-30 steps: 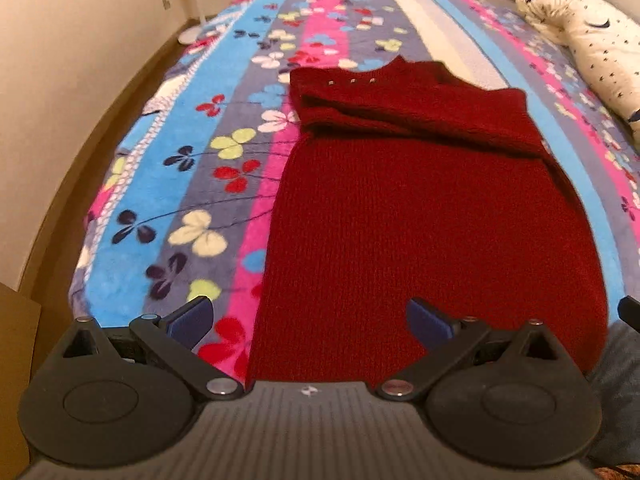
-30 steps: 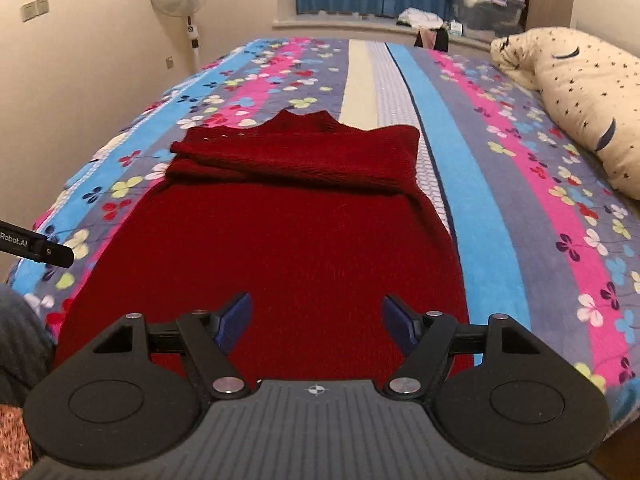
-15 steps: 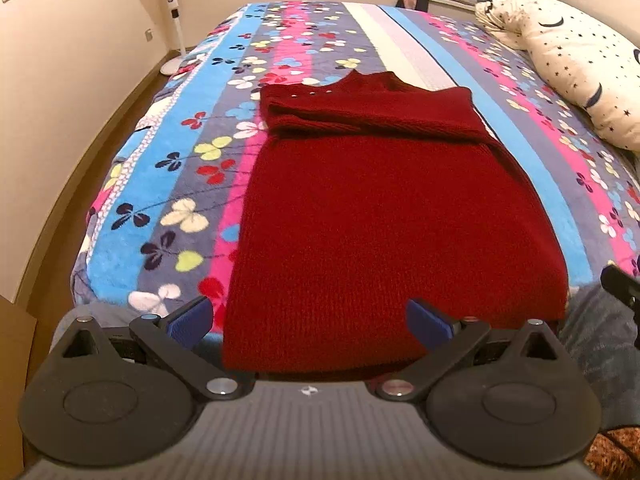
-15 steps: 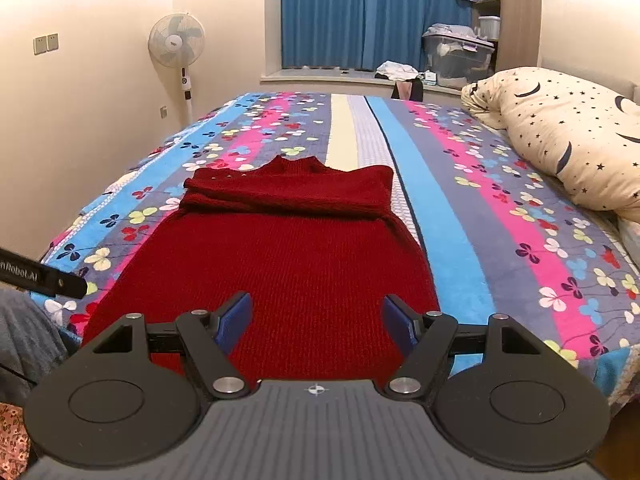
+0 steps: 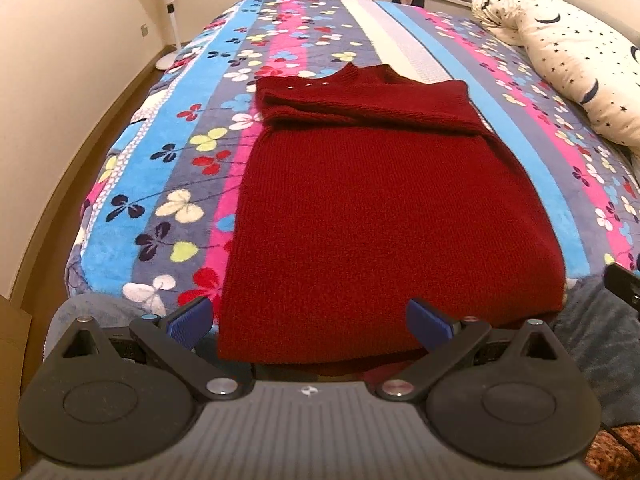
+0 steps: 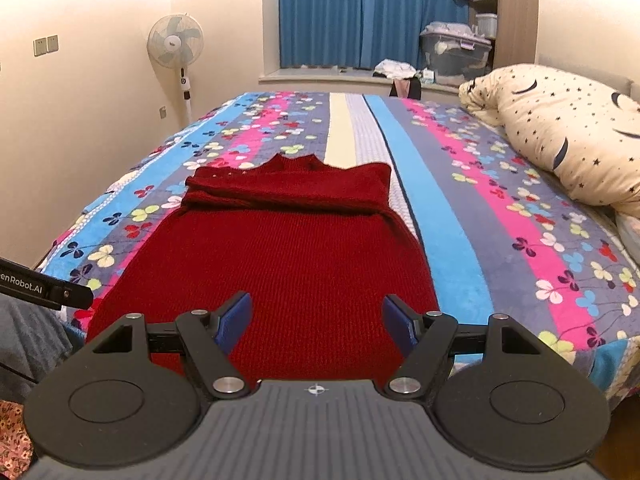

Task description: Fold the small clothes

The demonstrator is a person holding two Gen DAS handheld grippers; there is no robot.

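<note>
A: What takes up most of the room?

B: A bed under a striped floral blanket (image 5: 176, 184) (image 6: 500, 216), with blue, pink, grey and cream bands running away from the cameras. A cream pillow with stars and moons (image 5: 576, 60) (image 6: 568, 136) lies along its right side.

A: And the garment?

B: A dark red knitted sweater (image 5: 384, 216) (image 6: 280, 256) lies flat on the blanket, hem at the near edge of the bed, neck at the far end. Its sleeves are folded across the chest, forming a thicker band just below the collar.

A: What stands behind the bed?

B: A white pedestal fan (image 6: 176, 46) by the left wall, and blue curtains (image 6: 344, 12) over the window ledge.

A: How are the tools held?

B: Both are level and aimed along the sweater toward the collar. The left gripper (image 5: 308, 322) hovers at the hem, jaws spread wide, left pad over the sweater's left edge, nothing between them. The right gripper (image 6: 316, 324) hangs over the lower right part, jaws also apart and holding nothing. The left tool's tip shows at the right view's left edge.
</note>
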